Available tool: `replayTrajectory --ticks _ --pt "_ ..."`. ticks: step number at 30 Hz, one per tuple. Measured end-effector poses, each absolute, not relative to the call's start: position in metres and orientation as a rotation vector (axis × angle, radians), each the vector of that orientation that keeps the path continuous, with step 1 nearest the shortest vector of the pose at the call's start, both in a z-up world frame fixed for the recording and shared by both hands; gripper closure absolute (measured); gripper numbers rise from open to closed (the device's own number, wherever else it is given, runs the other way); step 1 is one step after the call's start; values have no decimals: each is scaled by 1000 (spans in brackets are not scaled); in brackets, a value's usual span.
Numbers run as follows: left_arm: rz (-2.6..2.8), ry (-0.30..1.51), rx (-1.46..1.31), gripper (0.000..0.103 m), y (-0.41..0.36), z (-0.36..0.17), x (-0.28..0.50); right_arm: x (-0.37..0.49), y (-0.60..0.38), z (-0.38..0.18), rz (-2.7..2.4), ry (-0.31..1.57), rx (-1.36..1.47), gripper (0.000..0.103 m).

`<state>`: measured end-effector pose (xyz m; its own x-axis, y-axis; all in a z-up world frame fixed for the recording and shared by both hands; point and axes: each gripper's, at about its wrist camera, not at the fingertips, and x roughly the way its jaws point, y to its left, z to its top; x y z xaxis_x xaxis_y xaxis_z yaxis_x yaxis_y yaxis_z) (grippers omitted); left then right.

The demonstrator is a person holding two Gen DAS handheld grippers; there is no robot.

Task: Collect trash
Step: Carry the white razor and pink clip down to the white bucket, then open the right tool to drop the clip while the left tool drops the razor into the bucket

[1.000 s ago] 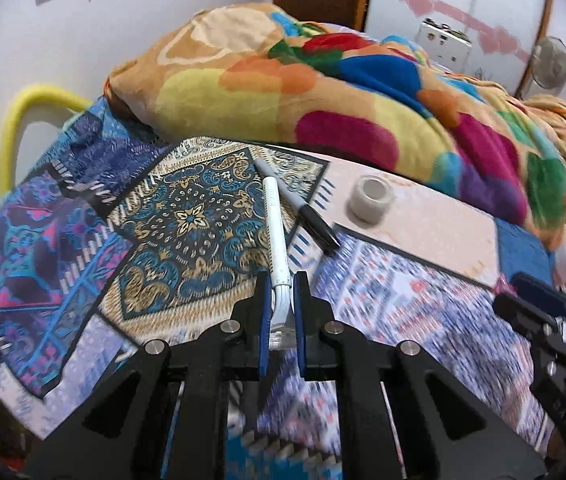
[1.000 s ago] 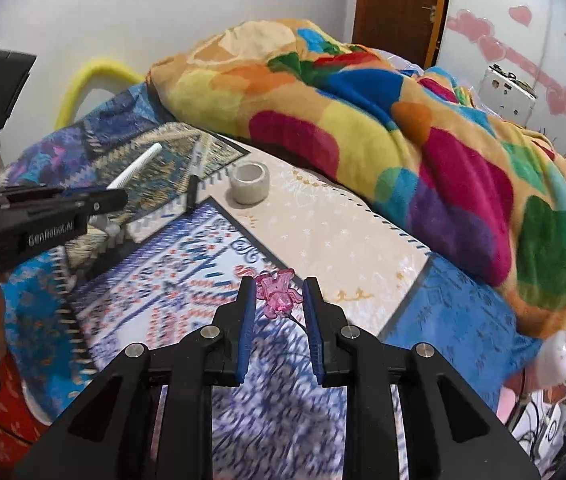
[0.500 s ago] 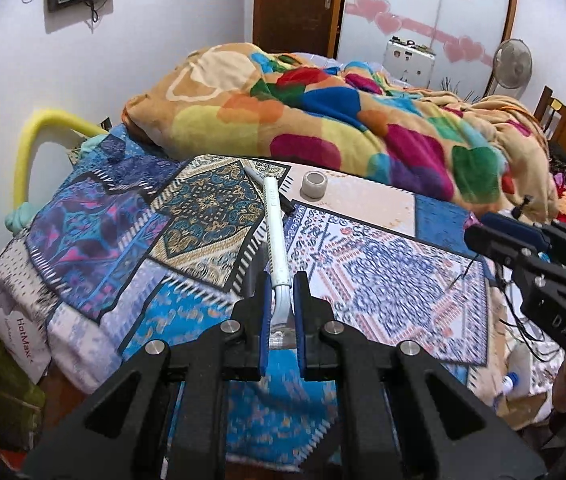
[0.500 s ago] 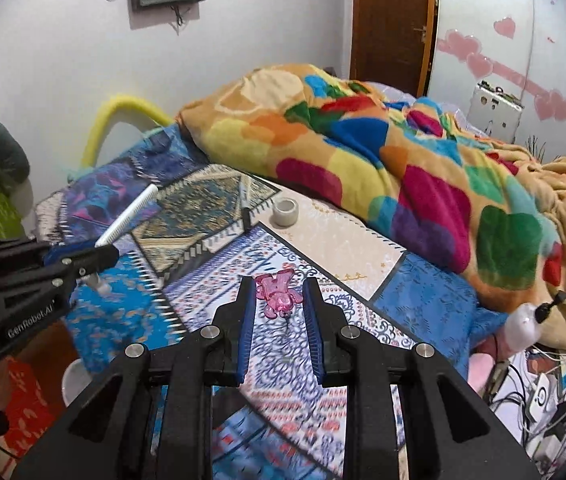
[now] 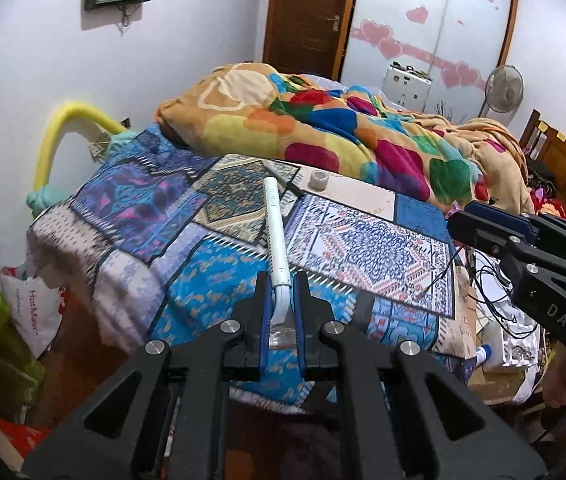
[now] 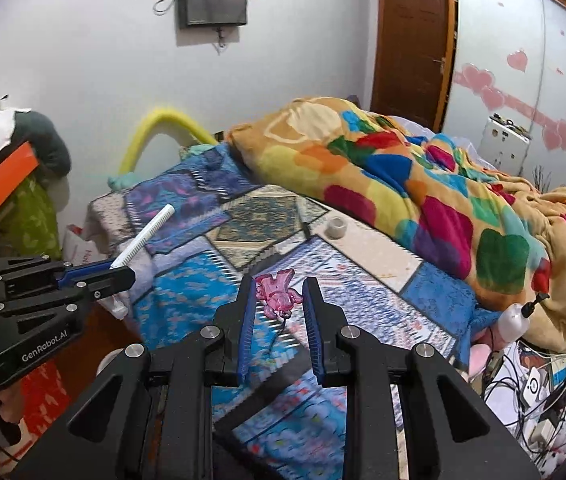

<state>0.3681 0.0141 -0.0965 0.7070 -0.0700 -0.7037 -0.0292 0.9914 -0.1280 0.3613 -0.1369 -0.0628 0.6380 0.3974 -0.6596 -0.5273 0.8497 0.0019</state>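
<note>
White plastic is what your left gripper (image 5: 281, 308) has hold of: its jaws are pressed tight on the lower end of a white comb-like stick (image 5: 275, 236), which runs up from between the pads toward the middle of the left wrist view. In the right wrist view that same gripper sits at the left edge, the stick slanting up and to the right over the bed's edge. Move right and you meet the patchwork bedspread (image 5: 187, 240), with a small roll of tape (image 5: 318, 180) and a dark pen (image 5: 283, 182) lying on it near the centre, just below the heaped multicoloured blanket (image 5: 323, 128). Your right gripper (image 6: 279, 300) has its jaws only narrowly parted, closed on a translucent pink plastic piece (image 6: 277, 294) with a thin thread hanging beneath; both pads touch its sides. At the lower right of the right wrist view lies a tangle of cables (image 6: 539, 400) beside the bed.
</note>
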Motion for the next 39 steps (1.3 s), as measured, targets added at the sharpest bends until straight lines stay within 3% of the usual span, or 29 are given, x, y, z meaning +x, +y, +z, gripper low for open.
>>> replayTrajectory --ticks 10,19,39 --pt "77 825 -186 93 89 -121 300 314 -79 -72 639 719 -248 82" --pt "216 908 -261 93 164 -176 249 288 -11 -104 753 773 -308 82" --pt "352 1102 -483 93 238 -321 220 274 122 -241 926 1110 -430 81"
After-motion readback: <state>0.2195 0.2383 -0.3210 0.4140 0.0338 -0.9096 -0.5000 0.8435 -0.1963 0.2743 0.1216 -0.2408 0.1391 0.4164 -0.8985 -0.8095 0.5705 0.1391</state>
